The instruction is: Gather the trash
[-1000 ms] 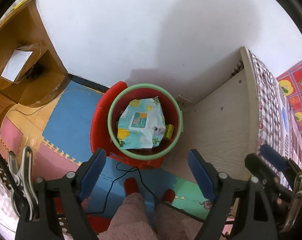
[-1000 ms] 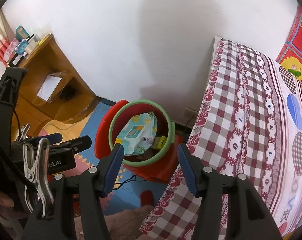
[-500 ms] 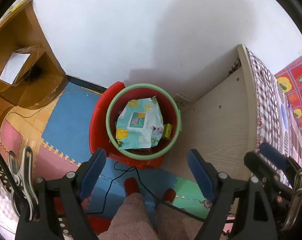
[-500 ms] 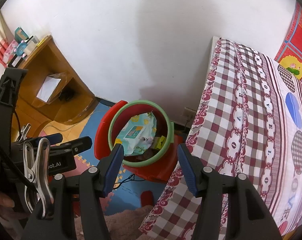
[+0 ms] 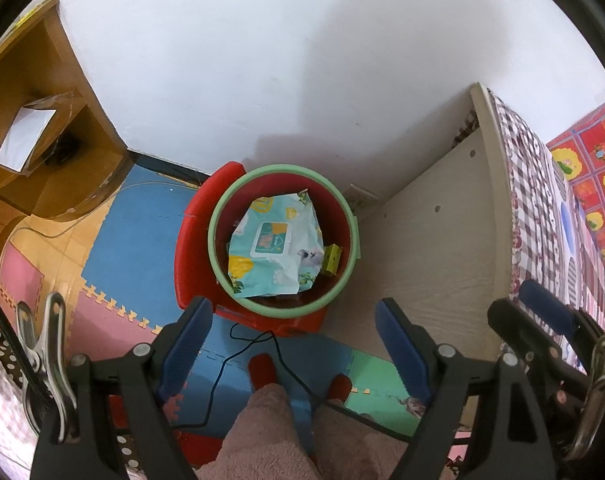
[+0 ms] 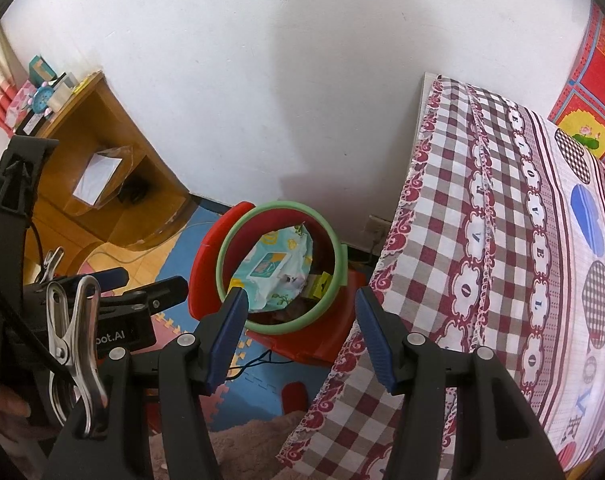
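A red bin with a green rim (image 5: pixel 344 208) (image 6: pixel 340 256) stands on the floor by the wall. Inside lie a crumpled light-blue wet-wipes pack (image 5: pixel 274 248) (image 6: pixel 274 268) and a small yellow-green carton (image 5: pixel 331 259) (image 6: pixel 318 285). My left gripper (image 5: pixel 292 320) hangs above the bin's near edge, open, nothing between its blue pads. My right gripper (image 6: pixel 298 312) also hovers over the bin, open and empty. The right gripper (image 5: pixel 542 312) shows at the right edge of the left wrist view, the left gripper (image 6: pixel 142 286) at the left of the right wrist view.
A bed with a checked cover (image 6: pixel 502 240) and a pale wood side panel (image 5: pixel 430 240) stands right of the bin. A wooden desk (image 5: pixel 30 120) is at the left. Foam floor mats (image 5: pixel 134 220), a black cable (image 5: pixel 246 344) and a person's red slippers (image 5: pixel 262 368) lie below.
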Demonstrator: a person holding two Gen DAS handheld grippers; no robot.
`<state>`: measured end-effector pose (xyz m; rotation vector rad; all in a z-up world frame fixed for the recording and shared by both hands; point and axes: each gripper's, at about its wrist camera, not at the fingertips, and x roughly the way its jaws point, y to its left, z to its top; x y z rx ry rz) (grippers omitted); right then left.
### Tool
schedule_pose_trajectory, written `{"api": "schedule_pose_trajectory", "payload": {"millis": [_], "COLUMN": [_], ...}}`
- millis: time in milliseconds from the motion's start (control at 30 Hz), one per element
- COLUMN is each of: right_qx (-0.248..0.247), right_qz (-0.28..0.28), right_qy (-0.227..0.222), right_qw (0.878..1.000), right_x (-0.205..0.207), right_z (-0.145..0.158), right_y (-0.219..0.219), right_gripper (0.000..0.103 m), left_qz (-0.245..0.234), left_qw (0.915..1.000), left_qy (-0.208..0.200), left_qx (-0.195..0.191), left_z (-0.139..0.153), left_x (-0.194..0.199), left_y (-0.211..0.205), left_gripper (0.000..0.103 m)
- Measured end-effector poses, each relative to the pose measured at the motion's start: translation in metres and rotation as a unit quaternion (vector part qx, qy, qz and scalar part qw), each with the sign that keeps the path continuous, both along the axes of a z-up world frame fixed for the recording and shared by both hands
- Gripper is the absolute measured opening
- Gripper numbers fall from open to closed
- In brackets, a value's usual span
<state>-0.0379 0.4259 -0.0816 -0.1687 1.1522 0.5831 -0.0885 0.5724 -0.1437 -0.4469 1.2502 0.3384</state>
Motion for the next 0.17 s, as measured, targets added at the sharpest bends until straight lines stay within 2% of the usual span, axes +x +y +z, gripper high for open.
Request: {"api": "schedule_pose_trajectory", "payload": {"millis": [167], "right_qx": [0.0], "right_qz": [-0.002], "right_qy": [-0.001], "right_qw": [1.0], "right_x": [0.0005], "right_z": [0.0013], "right_y": [-0.0002], "right_gripper": [0.057], "left_qz": [-0.008], "left_qw": [1.0], "left_qy": [0.0], "left_qx": [0.002], "left_z": [0.0008], "left_x": [0.0016], "left_y": [-0.0016], "left_gripper": [0.087]}}
